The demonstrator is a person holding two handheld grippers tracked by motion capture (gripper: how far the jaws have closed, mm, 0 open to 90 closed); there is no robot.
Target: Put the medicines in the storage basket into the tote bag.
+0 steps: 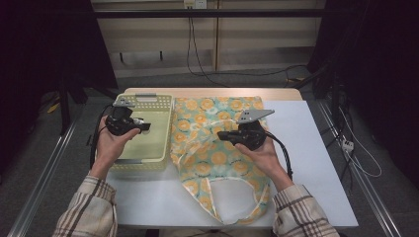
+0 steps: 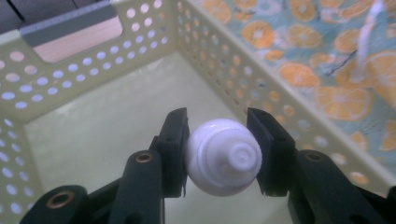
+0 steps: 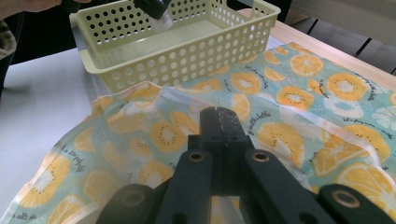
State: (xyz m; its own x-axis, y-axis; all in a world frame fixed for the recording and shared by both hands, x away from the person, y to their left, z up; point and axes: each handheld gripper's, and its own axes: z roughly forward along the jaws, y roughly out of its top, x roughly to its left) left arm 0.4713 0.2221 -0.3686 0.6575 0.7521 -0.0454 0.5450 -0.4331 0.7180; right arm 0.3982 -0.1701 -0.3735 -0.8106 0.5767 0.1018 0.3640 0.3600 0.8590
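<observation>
My left tongs (image 2: 217,154): over basket (image 2: 140,42), gripping white bottle (image 2: 223,156). My right tongs (image 3: 219,126): closed, resting level on orange-print bag (image 3: 299,93).

We see the white worktop (image 1: 316,163) evenly lit from above, while the room around it falls into near-black at both sides of the high view, which is soft and slightly grainy. In the left gripper view the pale yellow perforated plastic basket (image 2: 70,116) is bright and washed out, and the round white plastic cap (image 2: 223,156) glares, its edges blurred. In the right gripper view the orange-slice patterned teal fabric bag (image 3: 299,93) is sharpest beyond the jaws; the jaws themselves are dark and soft.
</observation>
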